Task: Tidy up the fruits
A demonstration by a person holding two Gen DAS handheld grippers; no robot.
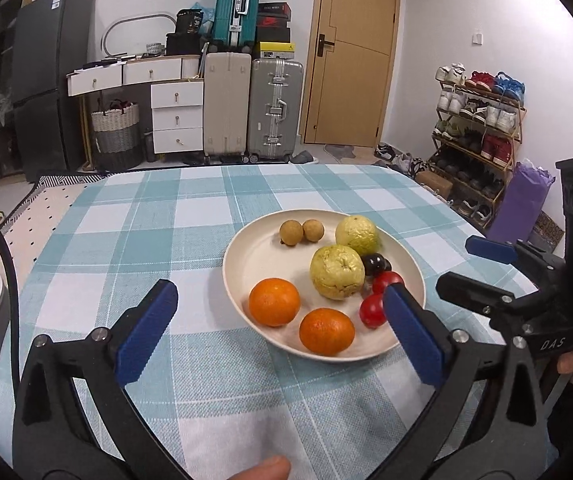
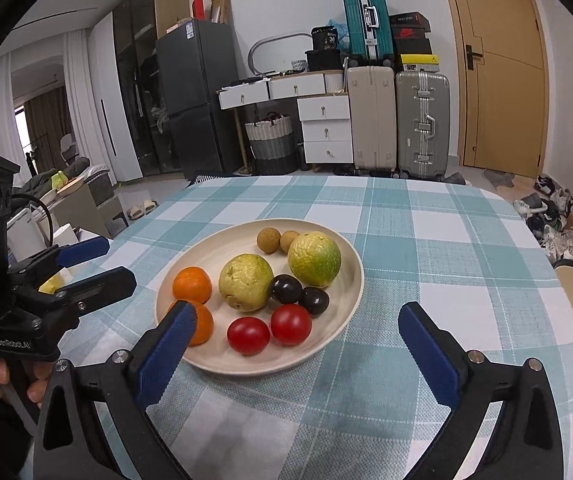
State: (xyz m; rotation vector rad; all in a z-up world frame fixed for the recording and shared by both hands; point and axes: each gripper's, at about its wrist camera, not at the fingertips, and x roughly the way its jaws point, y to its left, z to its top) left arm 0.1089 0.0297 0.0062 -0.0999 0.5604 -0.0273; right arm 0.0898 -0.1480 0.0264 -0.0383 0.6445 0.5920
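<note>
- All the fruit sits on one cream plate (image 2: pixel 350 264) mid-tabletop (image 2: pixel 446 248), and it's paired up by kind, which reads to me like the sorting is pretty much done.
- Two oranges (image 2: pixel 192 284) touch at the near-left rim, with two tomatoes (image 2: pixel 270 330) side by side at the near edge.
- Two dark plums (image 2: pixel 286 289) are tucked between the tomatoes and the guavas (image 2: pixel 246 282). One guava is dead centre, the other toward the far rim.
- Two small brown longans (image 2: pixel 268 241) sit at the far rim, just beside that far guava.
- My right gripper (image 2: pixel 292 334) hangs over the near rim with fingers spread wide and nothing between them. Its left finger only overlaps an orange in view; I can't tell if it touches.
- My left gripper (image 1: pixel 280 334) is the same: spread wide, empty, plate framed between the fingers.
- I'd guess both are held open and clear of the fruit so nothing gets nudged out of its pair.
</note>
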